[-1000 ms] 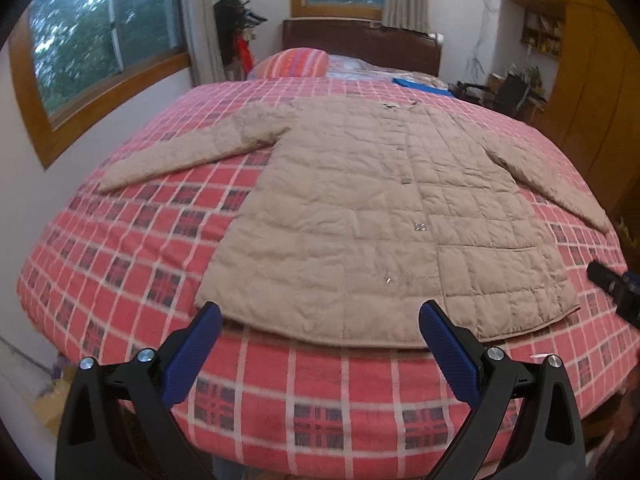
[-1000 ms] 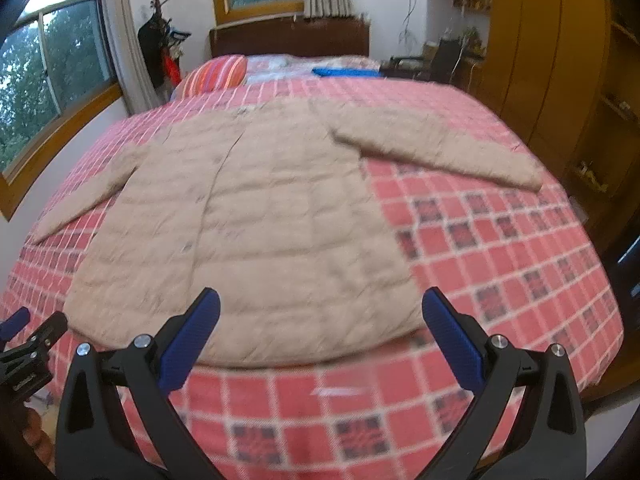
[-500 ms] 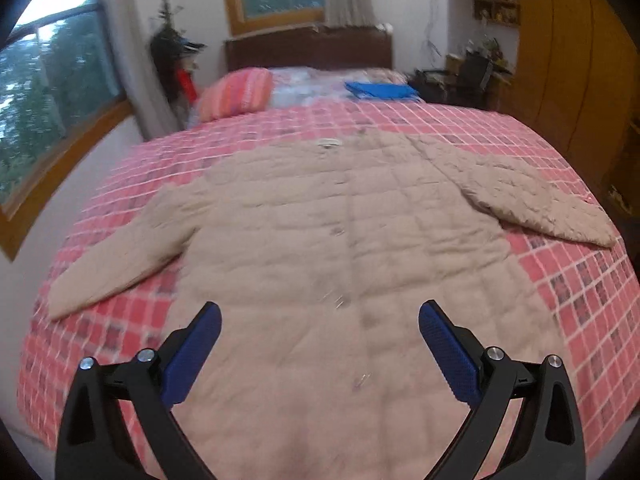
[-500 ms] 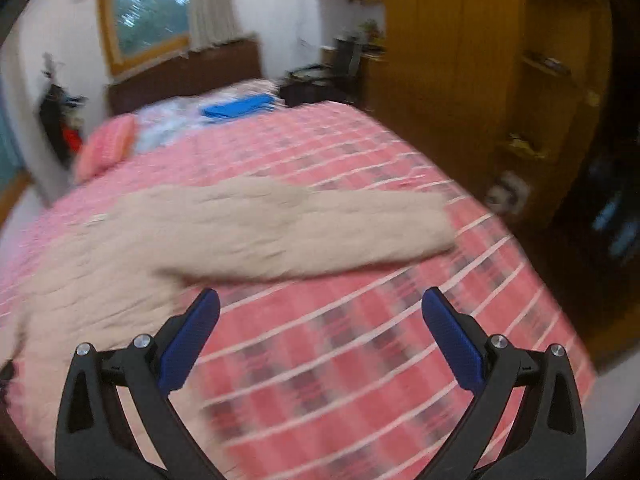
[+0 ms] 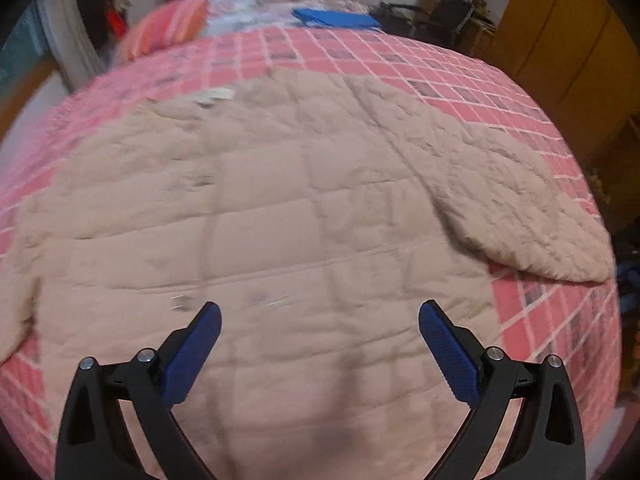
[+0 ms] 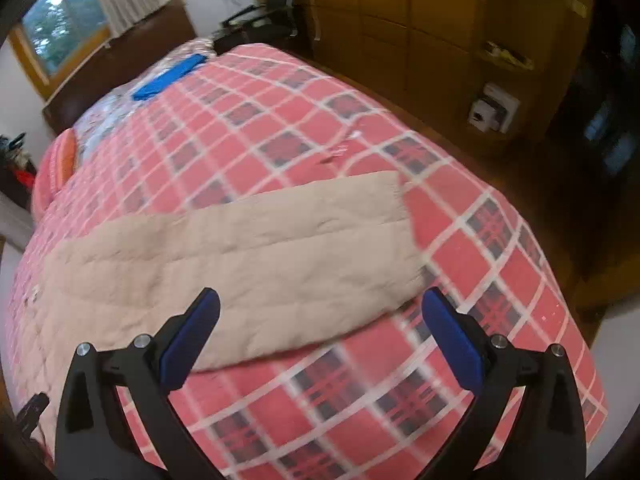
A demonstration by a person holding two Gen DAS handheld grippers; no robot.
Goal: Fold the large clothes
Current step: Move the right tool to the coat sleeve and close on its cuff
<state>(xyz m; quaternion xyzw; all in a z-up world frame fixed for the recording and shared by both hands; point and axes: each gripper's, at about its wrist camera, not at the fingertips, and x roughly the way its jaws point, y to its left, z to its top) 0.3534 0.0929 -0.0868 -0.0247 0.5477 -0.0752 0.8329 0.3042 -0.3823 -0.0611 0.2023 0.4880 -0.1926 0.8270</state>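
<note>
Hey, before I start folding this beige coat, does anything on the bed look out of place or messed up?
Nothing stands out. The beige coat lies flat on the checked bedspread, its sleeve stretched out sideways. Both tongs, left and right, are open and hold nothing.

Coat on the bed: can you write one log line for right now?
coat: flat, unfolded on bed | left gripper: open over coat body | right gripper: open over sleeve
</note>
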